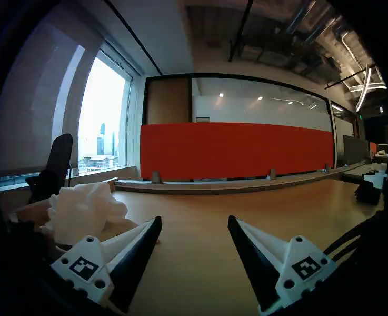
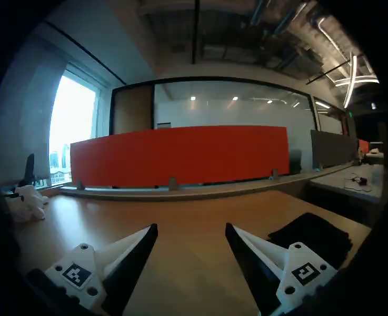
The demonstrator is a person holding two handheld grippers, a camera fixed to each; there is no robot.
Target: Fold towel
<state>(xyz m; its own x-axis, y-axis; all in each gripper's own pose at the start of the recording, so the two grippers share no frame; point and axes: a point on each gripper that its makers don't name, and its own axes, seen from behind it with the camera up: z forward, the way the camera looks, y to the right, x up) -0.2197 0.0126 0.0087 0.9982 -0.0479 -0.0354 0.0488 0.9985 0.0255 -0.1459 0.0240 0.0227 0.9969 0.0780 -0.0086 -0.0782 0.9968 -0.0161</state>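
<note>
A crumpled white towel [image 1: 83, 210] lies in a heap on the wooden table [image 1: 236, 221], just beyond my left gripper's left finger. My left gripper [image 1: 194, 221] is open, low over the table, with nothing between its fingers. In the right gripper view the same white towel [image 2: 28, 203] sits far off at the left edge. My right gripper [image 2: 191, 227] is open too, over bare wood [image 2: 194, 210]. A folded black cloth [image 2: 312, 237] lies flat by its right finger; in the left gripper view that black cloth [image 1: 367, 192] is at the far right.
A red divider panel [image 1: 236, 150] runs along the table's far edge. A black office chair [image 1: 54, 168] stands by the window at the left. Another desk [image 2: 351, 184] with cables is at the right.
</note>
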